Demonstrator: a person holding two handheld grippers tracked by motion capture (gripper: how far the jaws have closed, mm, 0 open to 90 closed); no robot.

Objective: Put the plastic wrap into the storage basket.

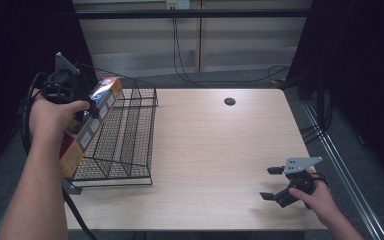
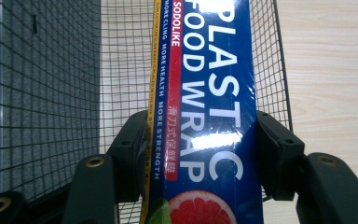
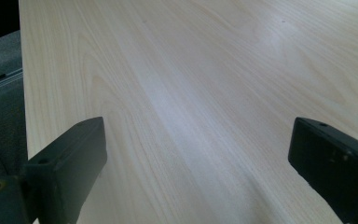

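the left gripper (image 2: 200, 154) pinches a long box of plastic food wrap (image 2: 209, 93) between its two jaws, one jaw on each long side. the box is tilted over the left edge of the black wire basket (image 1: 130, 135), which stands on the left part of the wooden table (image 1: 220, 150). the right gripper (image 1: 272, 182) rests low near the table's right front corner, its jaws spread wide with nothing between them.

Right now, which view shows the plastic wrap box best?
Left gripper view: the plastic wrap box is close up, its lettering readable, clamped between the left gripper jaws above the wire basket. High view shows the box small and tilted at the basket's left edge. Right gripper view shows bare table.
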